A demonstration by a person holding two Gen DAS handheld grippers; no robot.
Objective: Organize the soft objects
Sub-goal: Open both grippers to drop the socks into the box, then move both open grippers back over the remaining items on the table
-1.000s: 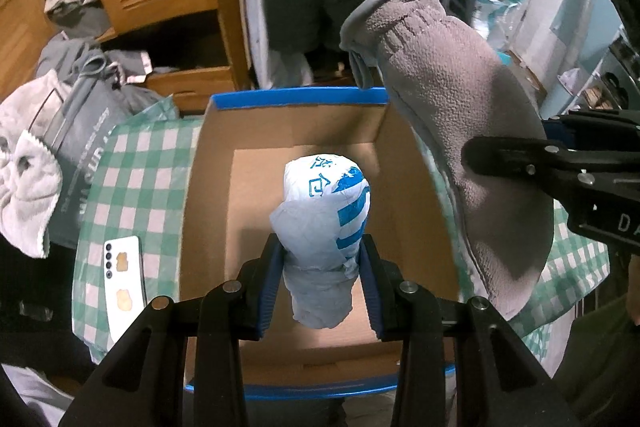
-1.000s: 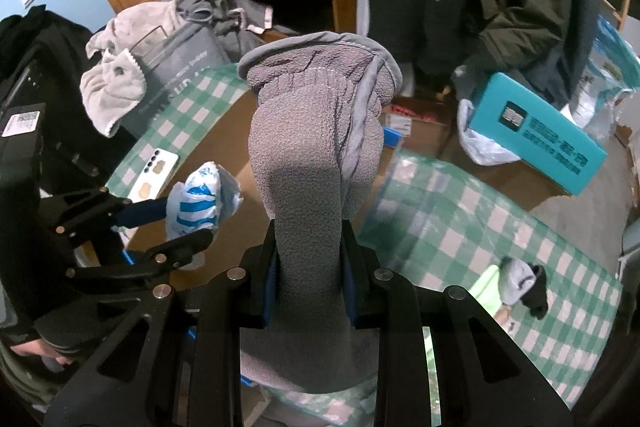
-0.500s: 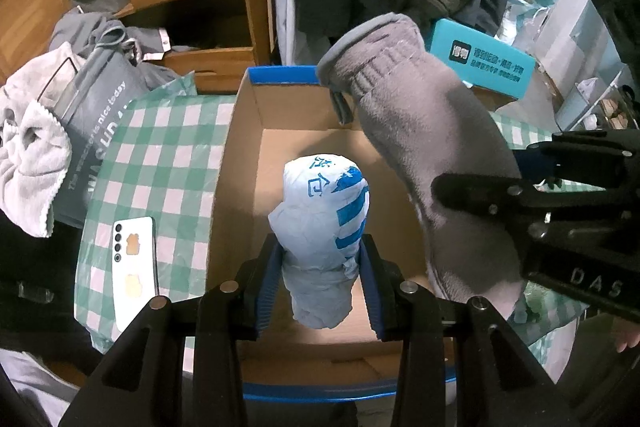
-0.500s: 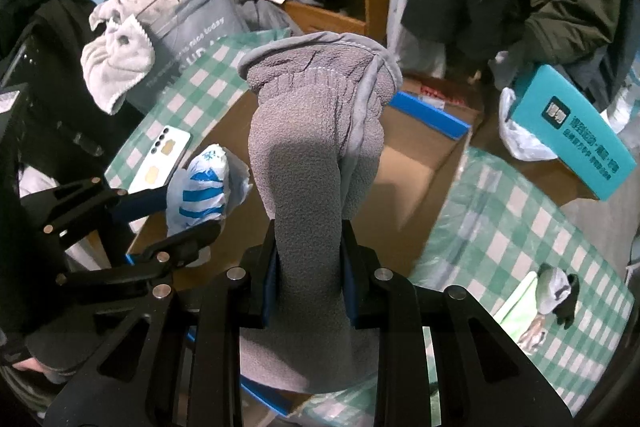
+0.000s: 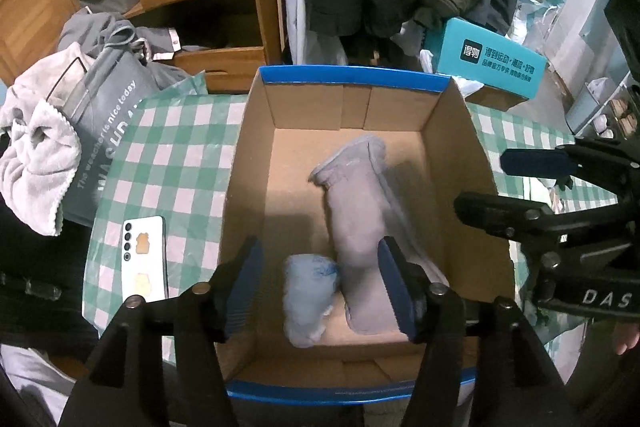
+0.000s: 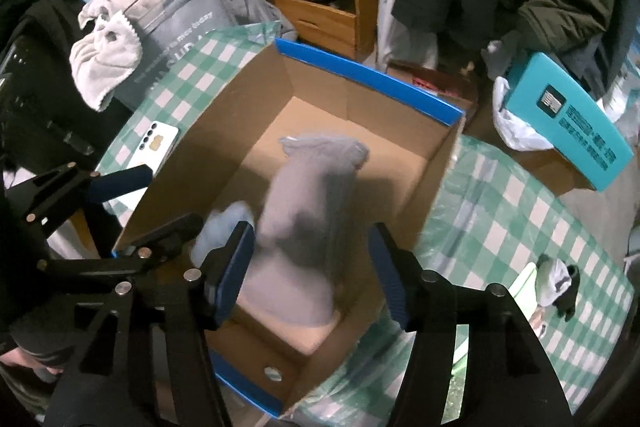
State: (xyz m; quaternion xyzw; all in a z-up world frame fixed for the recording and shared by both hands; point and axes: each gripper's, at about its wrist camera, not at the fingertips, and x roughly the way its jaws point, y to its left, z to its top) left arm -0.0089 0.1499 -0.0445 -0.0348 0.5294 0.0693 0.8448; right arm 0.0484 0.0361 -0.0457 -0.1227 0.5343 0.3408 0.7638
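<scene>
The cardboard box [image 5: 256, 163] on the green-checked counter [image 5: 172, 155] is now holding both items that were gripped above it half a second ago; the grey fleece mitten [image 5: 360, 211] is lying along the box floor, cuff toward 12 o'clock, and the blue-and-white bundle [image 5: 308, 291] is lying at its 8 o'clock side, touching it or nearly so; in the right wrist view the mitten is blurring, so it is probably still settling; this drop is likely finishing for these two pieces, while a small grey-and-black soft item [image 6: 558, 285] is sitting on the counter at 4 o'clock of the box, apparently the next candidate. The left gripper [image 5: 320, 279] is hovering over the near end of the box, fingers [image 5: 244, 275] spread wide and holding nothing; the right gripper [image 6: 312, 267] is hovering beside it at the box's 3 o'clock side, fingers [image 6: 386, 275] likewise released, both pointing down into the box.
</scene>
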